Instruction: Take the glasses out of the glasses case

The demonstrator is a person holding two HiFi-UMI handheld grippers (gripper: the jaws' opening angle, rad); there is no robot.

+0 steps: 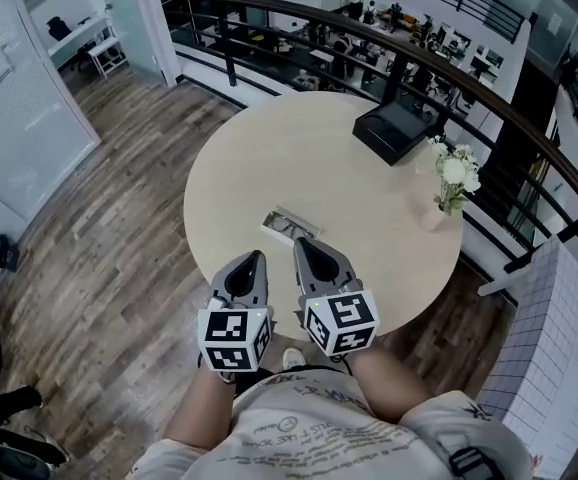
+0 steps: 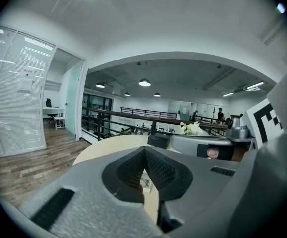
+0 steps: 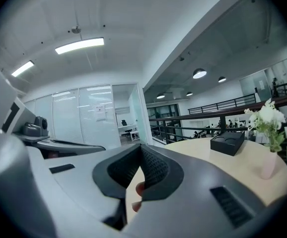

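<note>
The glasses case (image 1: 291,225) is a small pale rectangular thing that lies flat on the round beige table (image 1: 269,158), a little in from its near edge. Whether it holds glasses I cannot tell. My left gripper (image 1: 260,256) hovers at the table's near edge, just short of the case, with its jaws together and nothing between them. My right gripper (image 1: 298,241) is beside it, tip almost at the case's near end, also shut and empty. In the left gripper view a bit of the case (image 2: 145,184) shows through the gap below the shut left gripper (image 2: 144,150).
A black box (image 1: 394,130) sits at the table's far right, and a pink vase of white flowers (image 1: 452,181) stands at the right edge. A dark railing (image 1: 389,43) curves behind the table. Wood floor (image 1: 109,218) lies to the left.
</note>
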